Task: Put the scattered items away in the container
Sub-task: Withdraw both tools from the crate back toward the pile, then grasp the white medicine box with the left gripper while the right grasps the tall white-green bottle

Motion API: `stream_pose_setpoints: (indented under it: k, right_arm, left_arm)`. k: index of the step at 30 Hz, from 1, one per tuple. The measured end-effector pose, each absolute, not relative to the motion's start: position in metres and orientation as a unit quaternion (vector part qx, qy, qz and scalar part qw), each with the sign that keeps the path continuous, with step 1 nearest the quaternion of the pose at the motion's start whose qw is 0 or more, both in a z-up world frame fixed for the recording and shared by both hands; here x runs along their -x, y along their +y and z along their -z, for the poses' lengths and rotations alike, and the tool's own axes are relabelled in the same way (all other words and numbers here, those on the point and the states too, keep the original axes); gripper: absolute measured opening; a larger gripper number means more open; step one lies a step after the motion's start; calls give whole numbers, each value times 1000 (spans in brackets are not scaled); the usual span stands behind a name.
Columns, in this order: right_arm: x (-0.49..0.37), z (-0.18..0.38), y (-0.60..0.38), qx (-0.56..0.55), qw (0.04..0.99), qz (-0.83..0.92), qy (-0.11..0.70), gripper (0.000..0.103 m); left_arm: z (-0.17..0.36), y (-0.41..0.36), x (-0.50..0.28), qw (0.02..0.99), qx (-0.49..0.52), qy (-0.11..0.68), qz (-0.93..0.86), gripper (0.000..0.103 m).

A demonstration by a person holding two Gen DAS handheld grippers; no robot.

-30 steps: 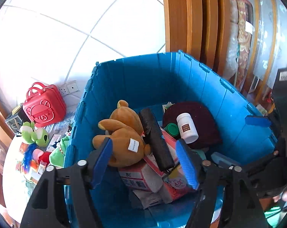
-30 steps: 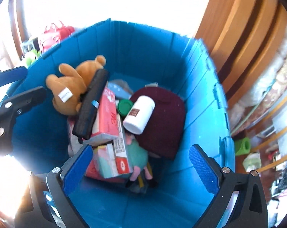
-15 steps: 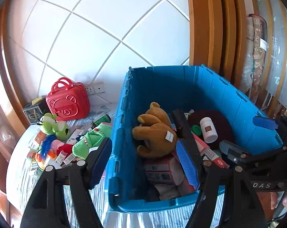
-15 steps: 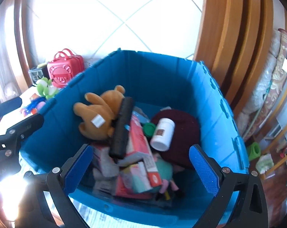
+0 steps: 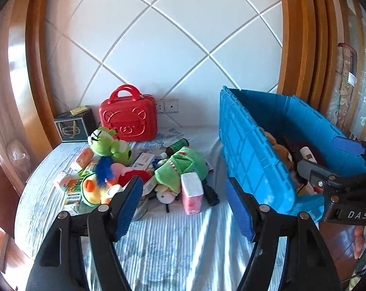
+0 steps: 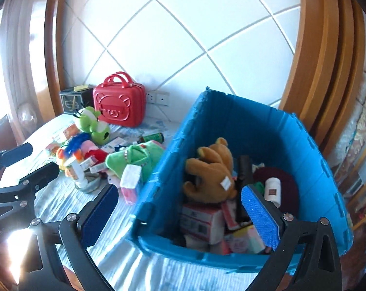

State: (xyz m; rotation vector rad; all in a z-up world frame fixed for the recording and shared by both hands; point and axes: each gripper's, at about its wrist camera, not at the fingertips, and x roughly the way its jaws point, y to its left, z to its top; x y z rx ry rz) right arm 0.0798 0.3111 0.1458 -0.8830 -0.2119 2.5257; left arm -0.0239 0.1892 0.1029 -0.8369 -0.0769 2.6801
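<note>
The blue crate point(image 6: 302, 143) fills the right of both views, already piled with a brown bear point(image 6: 212, 169) and boxes. Toys lie heaped at centre left, a pink pack point(image 5: 191, 191) nearest. Both the left gripper point(image 5: 185, 206) and right gripper point(image 6: 180, 215) are wide apart, empty. Tangled toys could snag and drag neighbours off the bedcover point(image 5: 178, 247).

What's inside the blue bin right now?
In the blue bin: brown teddy bear, white bottle on a maroon hat, boxes. Anything beneath them is covered.
</note>
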Motion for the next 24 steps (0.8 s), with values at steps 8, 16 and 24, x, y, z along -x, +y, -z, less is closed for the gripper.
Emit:
stream_pose_setpoints:
  k: [8,16,24]
  right_arm:
    - [-39,-110,217,337,215,-914,-71,103]
    - [-5,-87,193,365,197,-906,-87,103]
    - [37,-65,221,396,160,-901,-72,103]
  left_arm:
    - [-66,93,34,157,327,-54,-930,69]
    - [-45,66,50,130,343,-66,-928,69]
    - [-30,73,86,99,368,-58,-923,69]
